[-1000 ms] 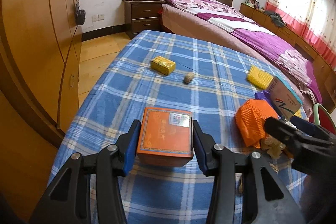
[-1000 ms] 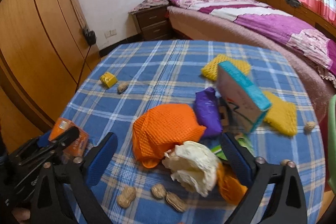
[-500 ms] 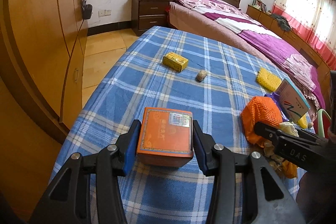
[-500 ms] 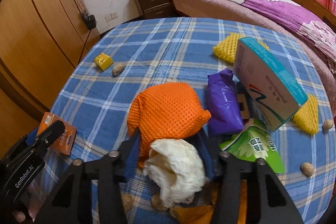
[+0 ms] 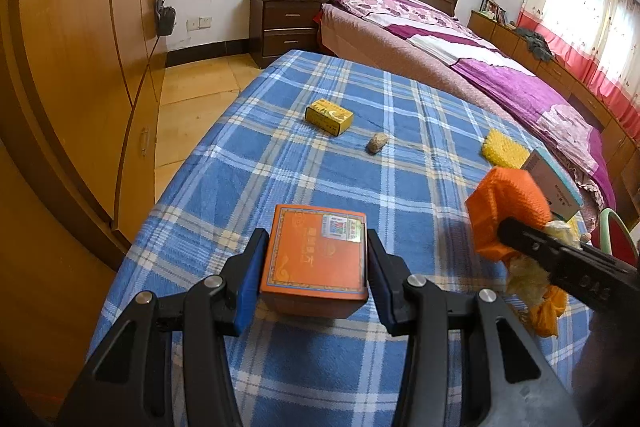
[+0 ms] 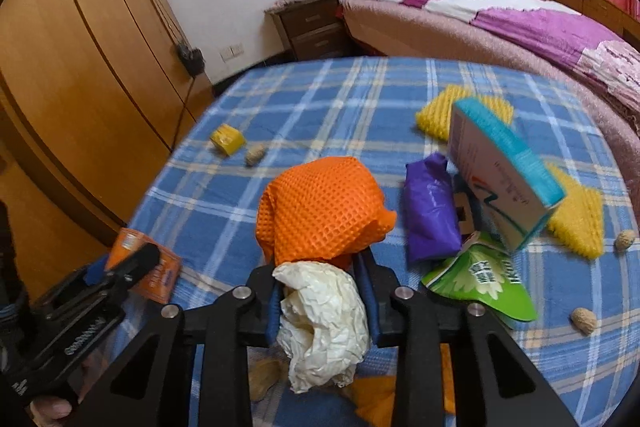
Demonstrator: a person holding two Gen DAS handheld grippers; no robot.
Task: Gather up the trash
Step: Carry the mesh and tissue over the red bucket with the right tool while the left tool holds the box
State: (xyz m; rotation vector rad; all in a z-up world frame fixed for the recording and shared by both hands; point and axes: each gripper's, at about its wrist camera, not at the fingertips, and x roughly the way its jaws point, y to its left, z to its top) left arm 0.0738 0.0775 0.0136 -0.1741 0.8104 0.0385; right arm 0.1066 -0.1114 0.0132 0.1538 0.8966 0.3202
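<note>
My left gripper (image 5: 316, 243) is shut on an orange box (image 5: 316, 259), with both blue pads flat against its sides just above the blue plaid tablecloth (image 5: 280, 163). In the right wrist view that box (image 6: 158, 269) shows at the lower left. My right gripper (image 6: 320, 267) is closing on a crumpled white paper (image 6: 320, 315) and the lower edge of an orange foam net (image 6: 320, 211). Both are squeezed between its pads. From the left wrist view the net (image 5: 504, 203) hangs at the right gripper's fingertip.
A purple bag (image 6: 428, 211), a tilted teal and white carton (image 6: 504, 175), a green packet (image 6: 484, 279), yellow foam nets (image 6: 576, 223) and peanuts (image 6: 584, 321) lie to the right. A yellow box (image 5: 329, 115) and a nut (image 5: 377, 142) sit farther back. A wardrobe (image 5: 80, 67) stands left.
My right gripper came in over the white paper and orange net and closed from wide onto them. The left gripper kept still on the orange box.
</note>
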